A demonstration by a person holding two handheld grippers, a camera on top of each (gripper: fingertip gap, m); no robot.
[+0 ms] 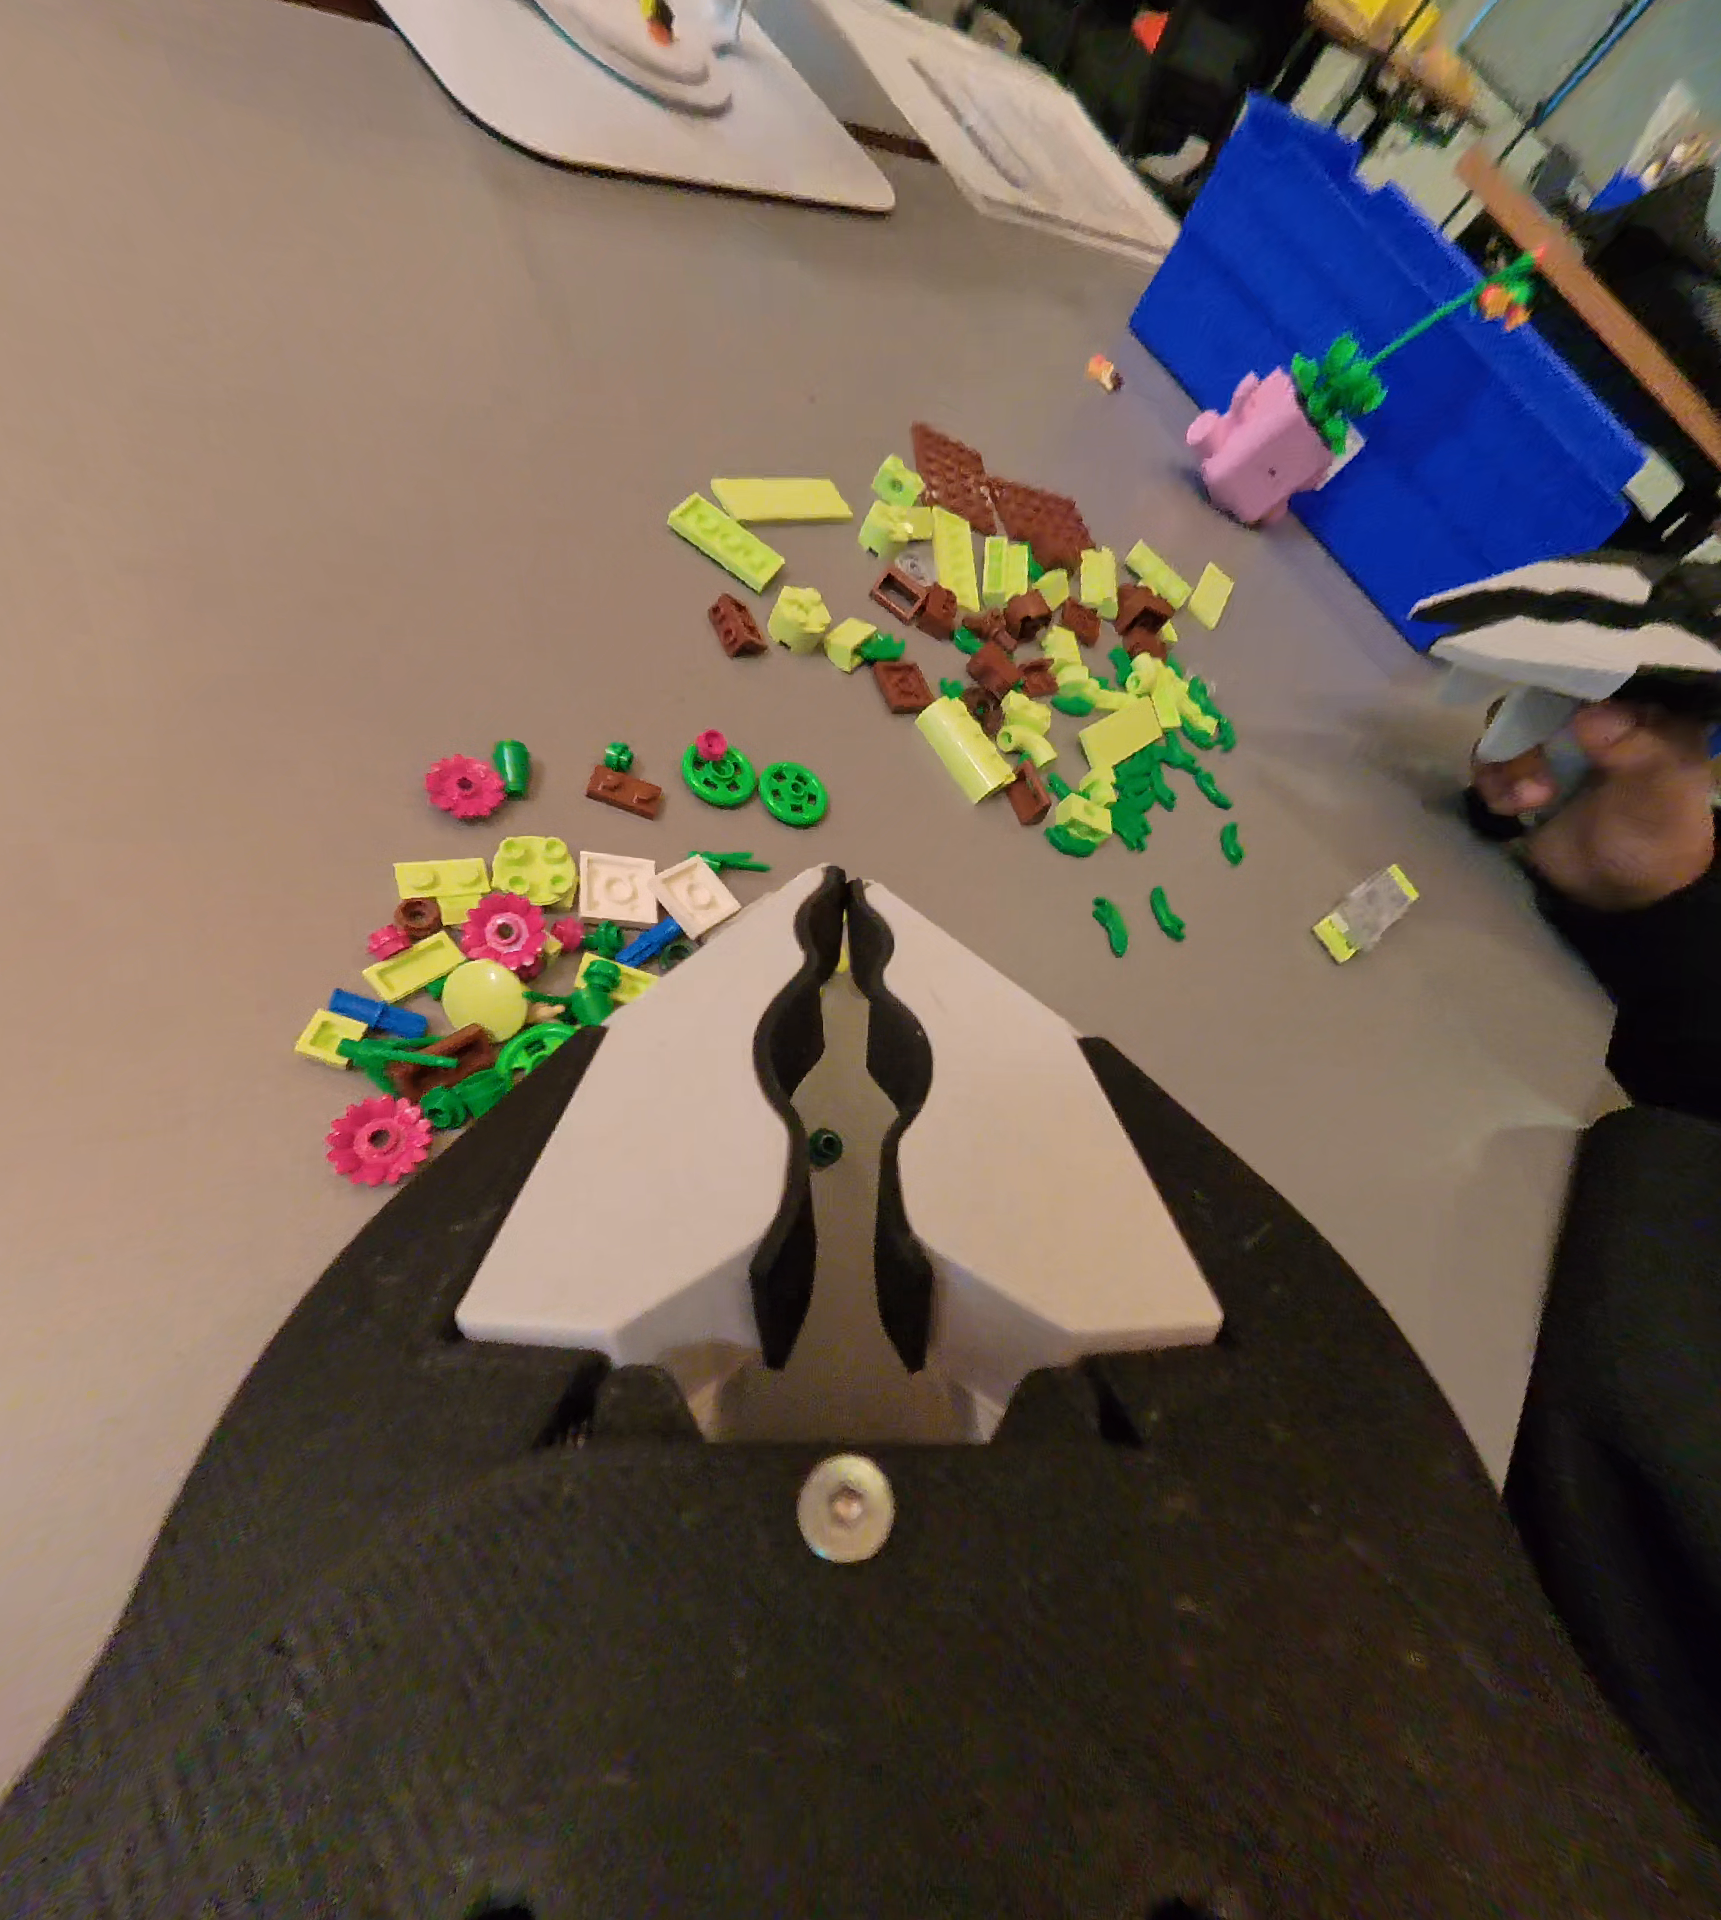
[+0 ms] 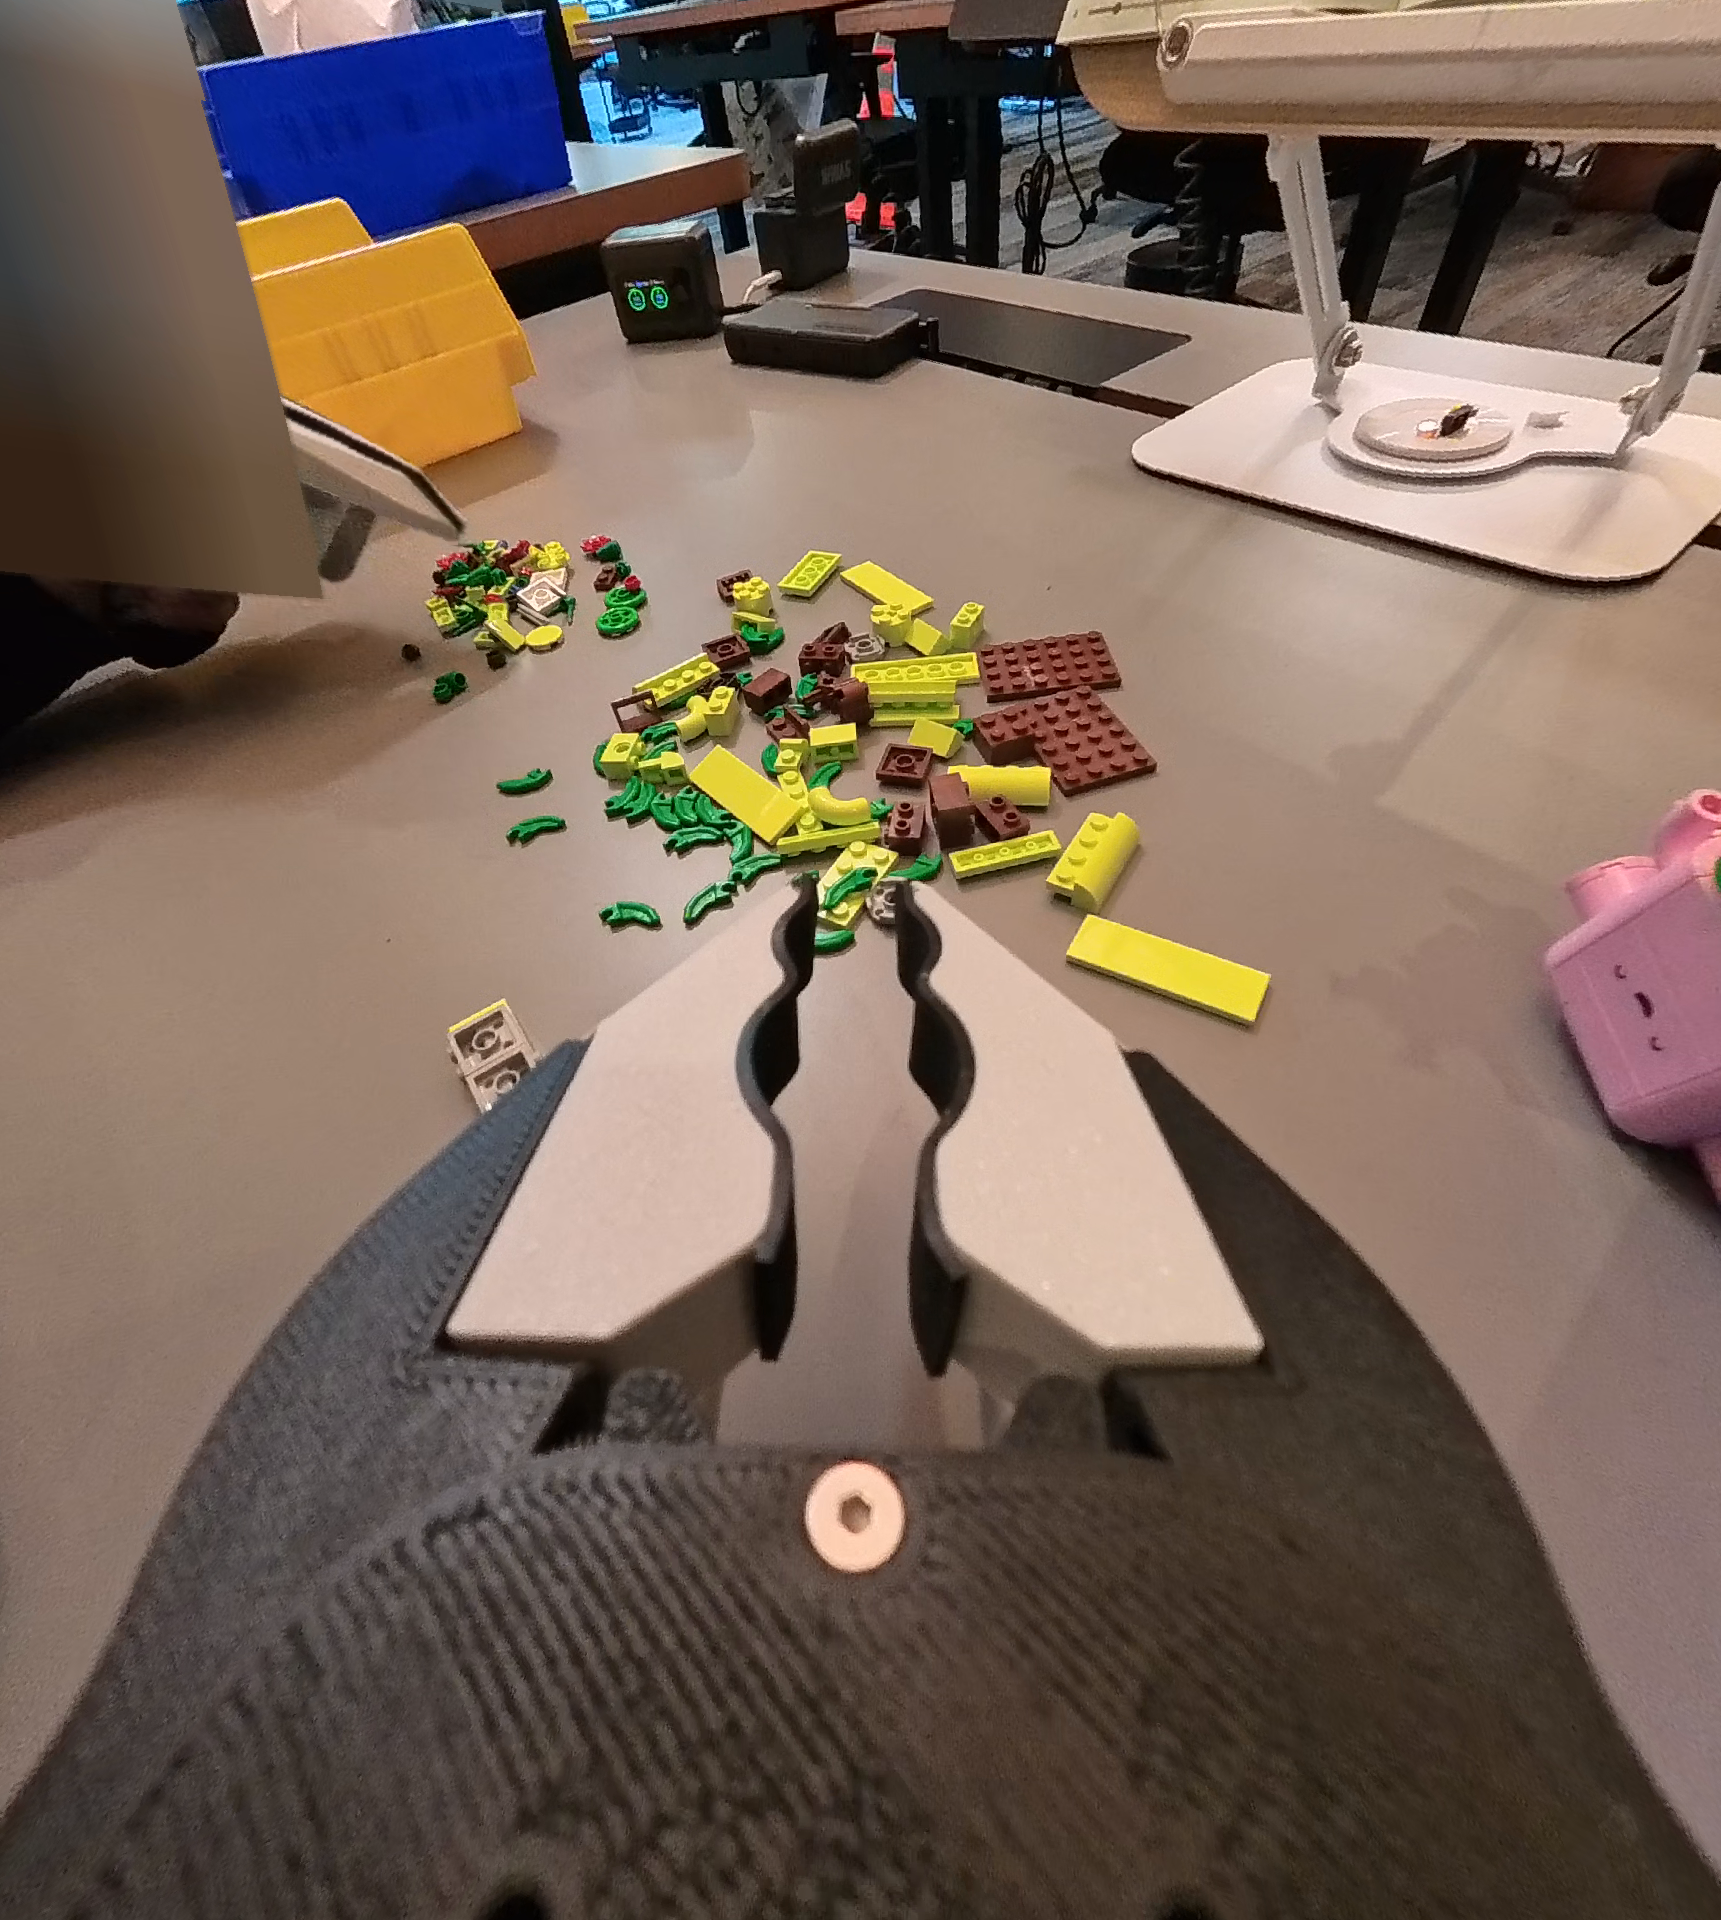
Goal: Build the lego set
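Note:
My left gripper [image 1: 843, 883] is shut, with its tips just right of a small pile of pink flowers, lime, white and blue pieces [image 1: 482, 956]. A sliver of lime shows behind the tips; I cannot tell if anything is held. In the right wrist view the left gripper [image 2: 445, 514] hovers over that pile [image 2: 513, 592]. My right gripper [image 2: 858, 894] is open over the near edge of the large pile of lime, brown and green pieces [image 2: 835, 748]. A lime plate with a green leaf [image 2: 851, 868] lies on the table beyond its tips. The pink pot build [image 2: 1666, 997] lies at the right.
A grey and lime small assembly [image 2: 490, 1049] lies left of the right gripper. A long lime tile [image 2: 1168, 966] lies at its right. A blue bin [image 1: 1355, 343], yellow bins [image 2: 388, 332], a white stand base [image 2: 1458, 478] and black devices [image 2: 664, 281] stand at the back. There is about 30 cm between the tips of the two grippers. About 9 cm separates my right fingertips from the long lime tile [image 2: 1168, 966]. The left camera catches it too, in the left wrist view [image 1: 1214, 592].

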